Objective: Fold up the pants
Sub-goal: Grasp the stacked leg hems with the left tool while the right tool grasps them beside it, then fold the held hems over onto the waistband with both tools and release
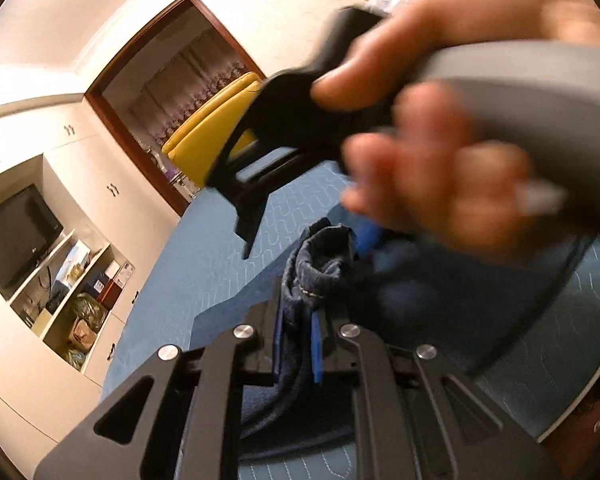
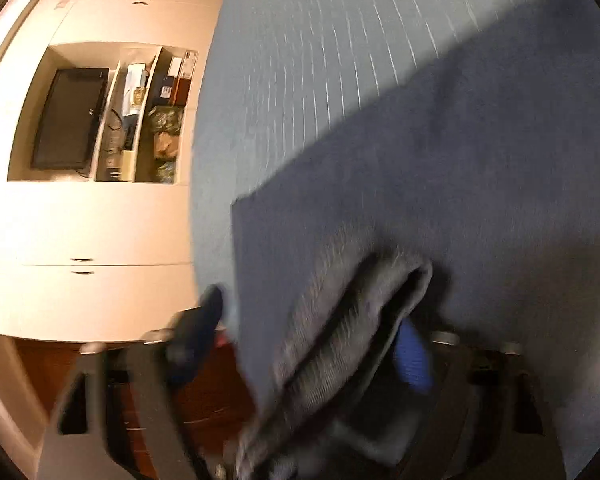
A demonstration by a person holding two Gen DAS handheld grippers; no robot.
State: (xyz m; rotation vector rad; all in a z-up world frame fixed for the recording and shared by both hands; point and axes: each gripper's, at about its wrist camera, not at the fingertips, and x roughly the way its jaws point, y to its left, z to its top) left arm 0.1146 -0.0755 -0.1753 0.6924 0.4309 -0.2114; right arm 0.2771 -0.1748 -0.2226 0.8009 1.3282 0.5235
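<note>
Shelves (image 2: 140, 120) held boxes. Your left gripper (image 1: 296, 344) clenched the pants (image 1: 320, 264); your right gripper (image 2: 312, 344) stood released around them.

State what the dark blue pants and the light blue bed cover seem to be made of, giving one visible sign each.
Dark blue pants: probably denim, matte, with a twill weave and tan stitching at the hem.
Light blue bed cover: seemingly quilted fabric, matte, with stitched repeating lines.
</note>
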